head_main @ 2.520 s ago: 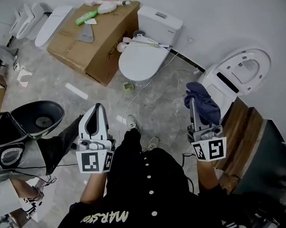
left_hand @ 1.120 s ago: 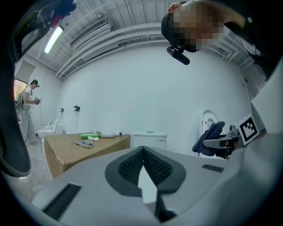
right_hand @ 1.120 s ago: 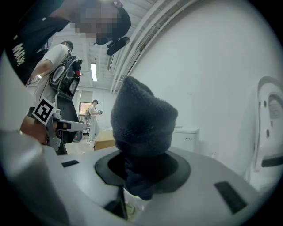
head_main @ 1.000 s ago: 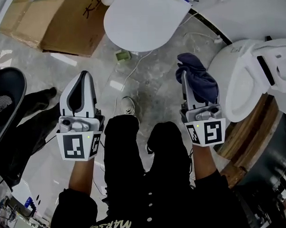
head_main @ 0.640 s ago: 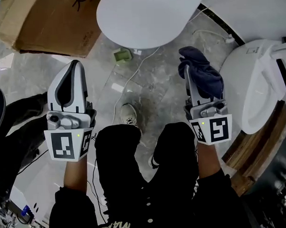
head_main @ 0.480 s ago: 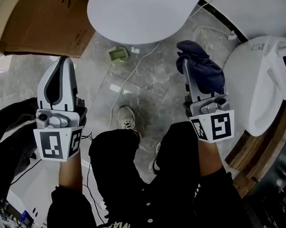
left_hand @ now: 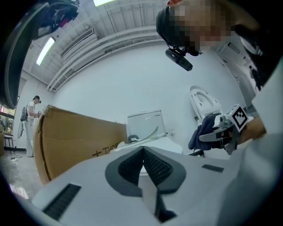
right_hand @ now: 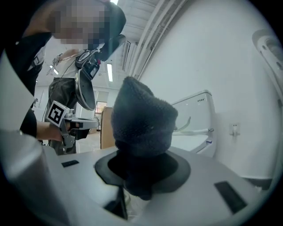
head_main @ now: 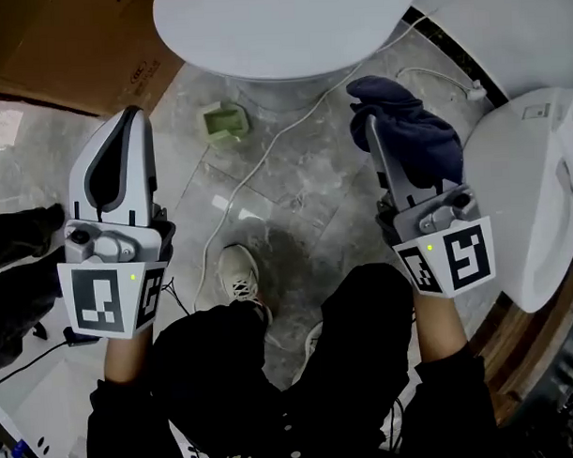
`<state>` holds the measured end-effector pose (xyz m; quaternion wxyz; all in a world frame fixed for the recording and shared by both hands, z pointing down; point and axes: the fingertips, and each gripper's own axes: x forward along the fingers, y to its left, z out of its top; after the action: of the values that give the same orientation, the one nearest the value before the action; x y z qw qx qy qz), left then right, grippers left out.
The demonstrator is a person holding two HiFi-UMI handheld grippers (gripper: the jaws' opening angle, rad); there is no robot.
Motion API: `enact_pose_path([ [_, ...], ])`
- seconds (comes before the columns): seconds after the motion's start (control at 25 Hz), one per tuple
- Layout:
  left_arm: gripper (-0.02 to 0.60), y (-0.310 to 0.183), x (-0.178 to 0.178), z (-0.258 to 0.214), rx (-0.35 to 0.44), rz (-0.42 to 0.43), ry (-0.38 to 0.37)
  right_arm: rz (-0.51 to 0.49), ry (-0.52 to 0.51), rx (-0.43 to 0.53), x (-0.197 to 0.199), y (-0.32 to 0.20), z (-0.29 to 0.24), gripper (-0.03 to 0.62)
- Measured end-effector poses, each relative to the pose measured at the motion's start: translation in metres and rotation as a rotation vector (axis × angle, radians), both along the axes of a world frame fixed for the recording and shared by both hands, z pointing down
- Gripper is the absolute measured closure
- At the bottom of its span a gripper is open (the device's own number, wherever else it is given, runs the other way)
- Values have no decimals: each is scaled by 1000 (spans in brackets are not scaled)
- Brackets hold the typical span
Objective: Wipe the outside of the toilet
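Approach stage, wiping not yet begun: right gripper (head_main: 383,159) clamped on a dark cloth (head_main: 410,139), held off the floor just beside the white toilet (head_main: 520,196) at right; left gripper (head_main: 122,135) closed and empty; next move should press the cloth onto the bowl's outer wall.

floor (head_main: 313,185) — grey marbled tile | wall (left_hand: 132,79) — plain white | strip lights (left_hand: 45,49) overhead | cardboard box (head_main: 64,43)

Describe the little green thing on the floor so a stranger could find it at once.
In the head view, start at the white toilet lid at the top. Just below its front edge, left of the white cable, a small square tray lies on the grey floor. It is the only green thing.
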<state>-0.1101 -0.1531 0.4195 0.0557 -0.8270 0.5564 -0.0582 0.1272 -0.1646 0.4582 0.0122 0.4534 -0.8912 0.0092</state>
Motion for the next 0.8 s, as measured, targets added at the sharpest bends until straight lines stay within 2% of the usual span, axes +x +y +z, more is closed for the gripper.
enact_pose_path([
  [0.28,571,11,-3,53,-17,20,103,-73,78,-1,-35,-13,46,474],
  [0.56,572,10,12,75,-23,54,103,-62,62,-46,-44,-41,80,474],
  [0.8,571,11,11,90,-40,71,106,-57,59,-73,-51,-56,101,477],
])
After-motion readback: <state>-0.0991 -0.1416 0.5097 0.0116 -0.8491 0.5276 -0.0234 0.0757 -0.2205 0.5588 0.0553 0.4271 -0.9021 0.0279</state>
